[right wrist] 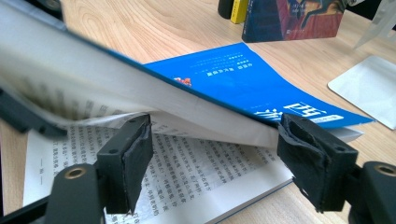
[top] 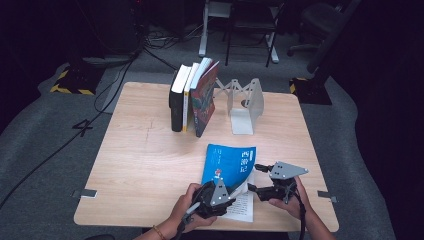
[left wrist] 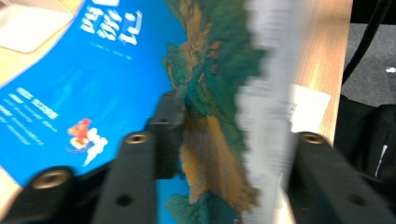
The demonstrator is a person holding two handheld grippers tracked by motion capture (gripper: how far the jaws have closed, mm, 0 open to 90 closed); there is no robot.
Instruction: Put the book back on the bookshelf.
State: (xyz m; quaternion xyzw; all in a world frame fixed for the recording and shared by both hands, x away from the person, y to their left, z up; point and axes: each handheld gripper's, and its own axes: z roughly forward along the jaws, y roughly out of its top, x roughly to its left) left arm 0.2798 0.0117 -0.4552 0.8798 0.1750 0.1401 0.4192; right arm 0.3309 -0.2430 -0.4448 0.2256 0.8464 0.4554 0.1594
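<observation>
We see the table [top: 150,150] evenly lit from above while the surrounding floor falls dark. In the left gripper view, the blue book [left wrist: 93,70] is motion-blurred. The right gripper view blurs nearest pages at left.

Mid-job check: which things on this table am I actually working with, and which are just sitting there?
In the job:
blue book, front pages lifted
left gripper, jaws around the lifted cover and pages
right gripper, open, jaws at the book's page edge

Lying about:
row of upright books
metal bookend
table
</observation>
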